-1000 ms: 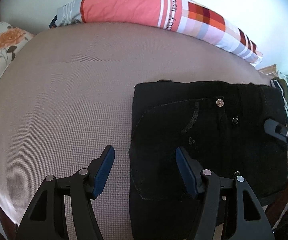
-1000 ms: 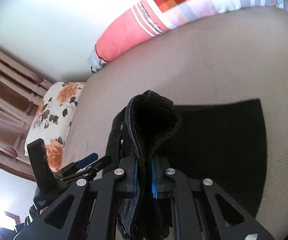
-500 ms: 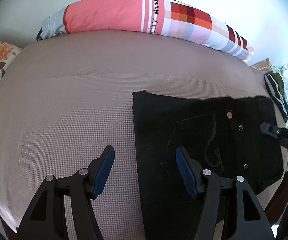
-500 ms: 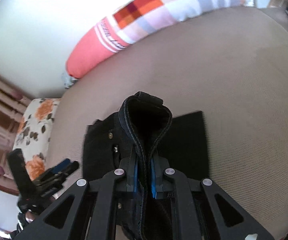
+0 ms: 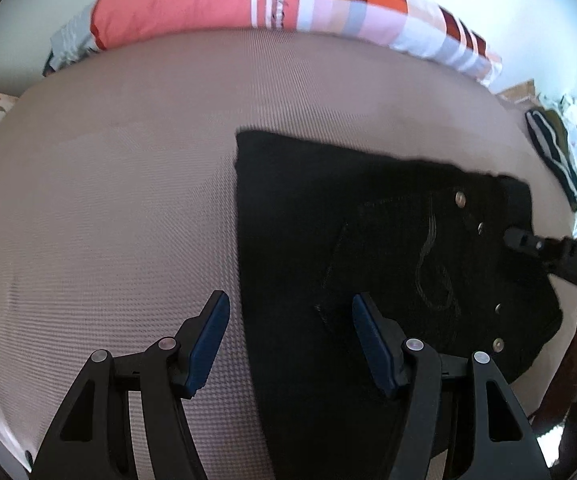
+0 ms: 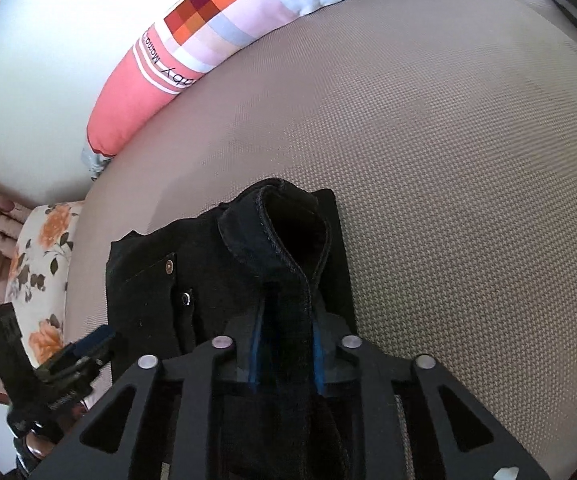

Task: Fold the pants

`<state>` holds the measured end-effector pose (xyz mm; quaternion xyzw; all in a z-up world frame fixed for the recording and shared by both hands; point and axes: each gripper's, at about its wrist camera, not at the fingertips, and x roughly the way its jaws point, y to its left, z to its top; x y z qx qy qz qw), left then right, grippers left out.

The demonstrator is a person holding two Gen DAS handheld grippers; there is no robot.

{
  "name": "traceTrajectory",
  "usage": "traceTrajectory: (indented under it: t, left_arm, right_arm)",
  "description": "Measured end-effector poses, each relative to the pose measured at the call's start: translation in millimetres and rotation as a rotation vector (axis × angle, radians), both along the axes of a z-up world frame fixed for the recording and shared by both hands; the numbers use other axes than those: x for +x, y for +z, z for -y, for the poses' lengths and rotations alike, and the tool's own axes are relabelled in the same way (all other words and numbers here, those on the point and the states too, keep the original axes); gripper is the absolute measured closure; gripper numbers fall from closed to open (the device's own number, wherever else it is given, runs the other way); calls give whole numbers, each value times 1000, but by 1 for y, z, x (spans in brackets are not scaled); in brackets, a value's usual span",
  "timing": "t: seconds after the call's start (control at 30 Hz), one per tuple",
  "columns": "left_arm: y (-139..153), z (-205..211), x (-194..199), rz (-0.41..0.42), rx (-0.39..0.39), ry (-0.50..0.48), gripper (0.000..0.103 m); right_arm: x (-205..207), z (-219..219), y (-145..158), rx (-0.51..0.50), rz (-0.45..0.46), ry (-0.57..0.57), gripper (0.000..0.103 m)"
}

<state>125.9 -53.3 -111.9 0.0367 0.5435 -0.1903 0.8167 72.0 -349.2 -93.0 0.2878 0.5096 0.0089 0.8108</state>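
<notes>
striped bolster behind pants, floral pillow

The left gripper is showing matte black, angular finger arms with triangular cut-outs, round silver screws sitting at the joints, and dark blue pads lining the inner faces. The right gripper is wearing the same black frame and silver screws, with brighter blue strips edging its pads. At the far right of the left wrist view, its black body is carrying small pale lettering, too blurred to read.
</notes>
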Motion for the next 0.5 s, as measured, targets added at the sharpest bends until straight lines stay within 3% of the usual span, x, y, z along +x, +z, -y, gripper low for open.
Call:
traceTrajectory:
  t: [0.27,0.5]
  left_arm:
    - [-3,2,-14,-8,-5,-19,38]
    - [-4,1,-28,-6,-7,-27,37]
  right_arm:
    - [-32,-11,28,-94,-18,44,81]
    - [-62,-13,35,-43,-38,62,87]
